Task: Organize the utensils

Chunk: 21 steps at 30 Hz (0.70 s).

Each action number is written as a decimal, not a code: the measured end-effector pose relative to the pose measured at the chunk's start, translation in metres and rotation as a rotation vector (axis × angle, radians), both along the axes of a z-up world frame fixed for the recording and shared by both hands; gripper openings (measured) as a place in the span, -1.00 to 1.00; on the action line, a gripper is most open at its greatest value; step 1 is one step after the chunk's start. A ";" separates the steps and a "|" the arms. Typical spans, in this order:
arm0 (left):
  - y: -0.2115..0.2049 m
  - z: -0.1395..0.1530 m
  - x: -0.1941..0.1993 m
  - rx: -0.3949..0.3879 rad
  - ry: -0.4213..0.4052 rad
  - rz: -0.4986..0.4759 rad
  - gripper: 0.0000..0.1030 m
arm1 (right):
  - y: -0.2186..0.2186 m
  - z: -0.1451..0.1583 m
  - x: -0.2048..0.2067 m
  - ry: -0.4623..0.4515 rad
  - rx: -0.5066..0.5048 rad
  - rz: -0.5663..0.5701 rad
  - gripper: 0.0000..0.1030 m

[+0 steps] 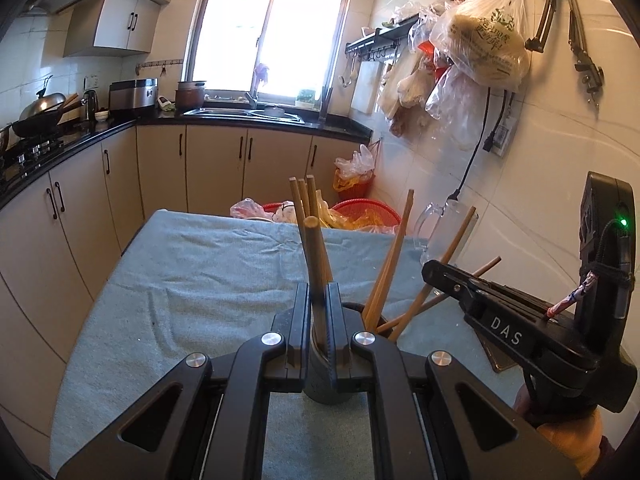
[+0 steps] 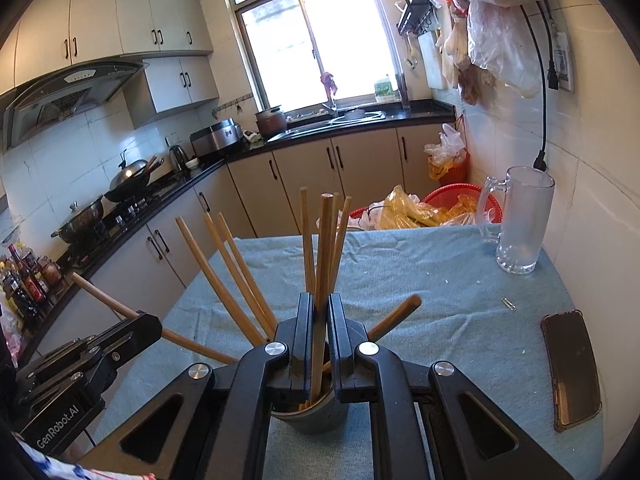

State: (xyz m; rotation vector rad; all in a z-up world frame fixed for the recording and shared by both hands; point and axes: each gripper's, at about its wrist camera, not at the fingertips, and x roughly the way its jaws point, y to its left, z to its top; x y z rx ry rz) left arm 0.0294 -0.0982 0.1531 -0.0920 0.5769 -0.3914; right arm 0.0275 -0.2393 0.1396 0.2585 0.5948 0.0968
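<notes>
Over the grey round holder cup [image 2: 316,416], both grippers, left [image 1: 319,300] and right [image 2: 320,312], are each pinching one upright wooden chopstick [image 2: 323,248].

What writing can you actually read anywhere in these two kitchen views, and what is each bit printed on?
"DAS": white letters on the right gripper, on its black body, in the left wrist view.
"GenRobot.AI": white letters on the left gripper, on its body, in the right wrist view.
Green print on the hanging plastic bag: too blurred to read.
Wall label beside the black cable: too small to read.
</notes>
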 end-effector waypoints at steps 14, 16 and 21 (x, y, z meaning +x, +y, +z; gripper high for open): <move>-0.005 -0.018 0.004 0.020 0.038 -0.015 -0.87 | -0.002 -0.005 0.003 0.009 -0.007 0.001 -0.85; -0.006 -0.018 0.004 0.023 0.037 -0.017 -0.87 | -0.002 -0.005 0.003 0.009 -0.008 0.000 -0.85; -0.006 -0.018 0.002 0.031 0.038 -0.023 -0.87 | -0.002 -0.004 0.003 0.010 -0.009 0.000 -0.85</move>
